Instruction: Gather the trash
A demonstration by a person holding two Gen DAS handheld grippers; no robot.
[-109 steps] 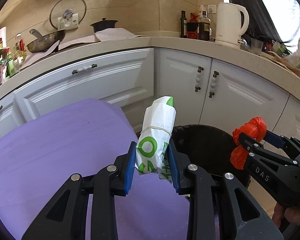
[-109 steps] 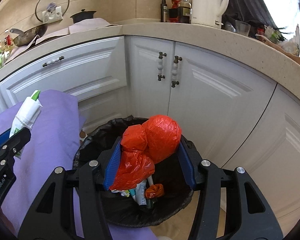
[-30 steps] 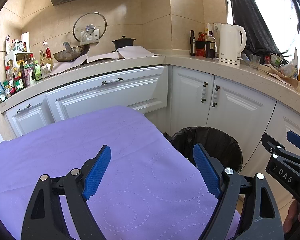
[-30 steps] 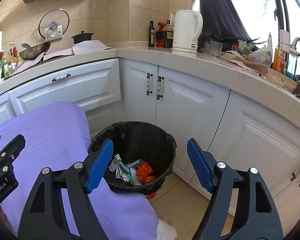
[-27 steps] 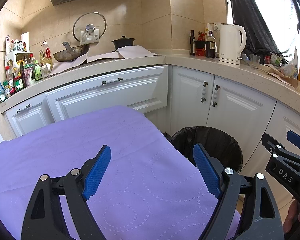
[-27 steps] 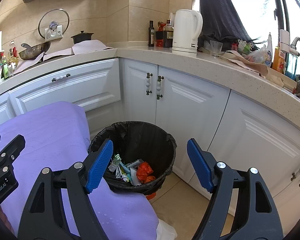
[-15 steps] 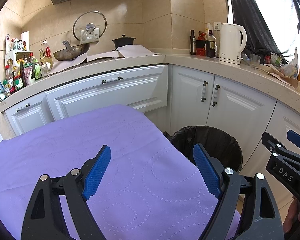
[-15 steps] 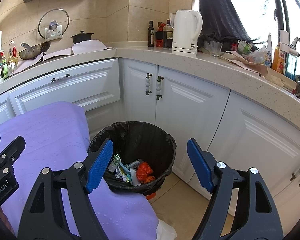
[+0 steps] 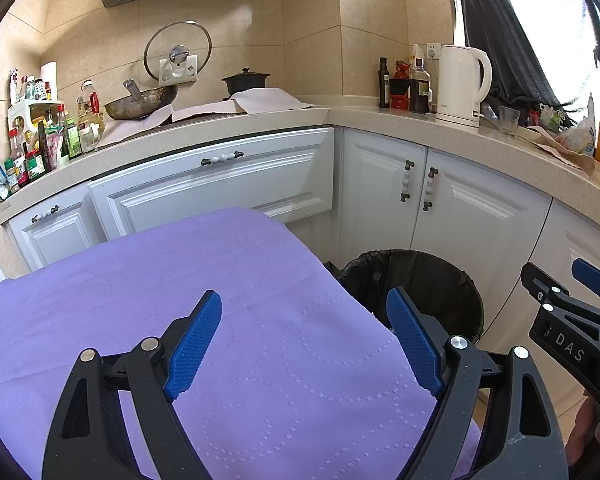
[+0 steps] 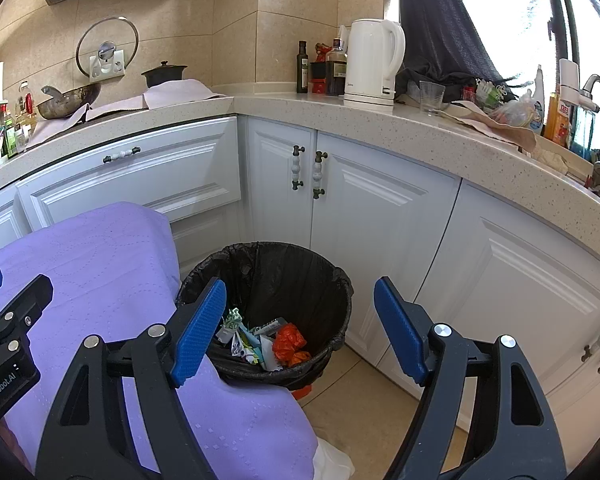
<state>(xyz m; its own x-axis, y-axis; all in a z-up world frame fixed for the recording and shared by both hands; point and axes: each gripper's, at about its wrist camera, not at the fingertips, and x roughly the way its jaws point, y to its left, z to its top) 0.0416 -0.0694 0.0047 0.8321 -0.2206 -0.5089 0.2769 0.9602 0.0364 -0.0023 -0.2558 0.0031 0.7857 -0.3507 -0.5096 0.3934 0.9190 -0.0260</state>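
Purple tablecloth [image 9: 180,300] covers the table, bare on top, edge hanging just beside the black-lined trash bin [image 10: 300,272]. Bin stands on the floor against the white corner cabinets [image 10: 380,216]. Inside the bin: crumpled red plastic bag [image 10: 289,343], white-and-green wrapper [image 10: 232,322], other scraps mixed in, hard to tell apart. A bit of red shows on the floor under the bin's rim.

Left gripper [image 9: 304,340] hovers over the tablecloth, blue pads spread wide, nothing between them. Right gripper [image 10: 300,328] hangs above the near side of the bin, jaws wide apart too, empty; trash seen through the gap lies down in the bin, not touched. Each gripper's tip shows at the edge of the other's view.

Countertop [image 10: 420,132] behind: white electric kettle [image 10: 374,62], dark bottles [image 10: 302,66] beside it, clear glass [image 10: 432,98], wok [image 9: 140,106] and black pot [image 9: 246,80] on cloth, glass lid [image 9: 178,52] hung on the tile wall, condiment jars [image 9: 36,148] at far left. Faucet [image 10: 596,96] at far right.
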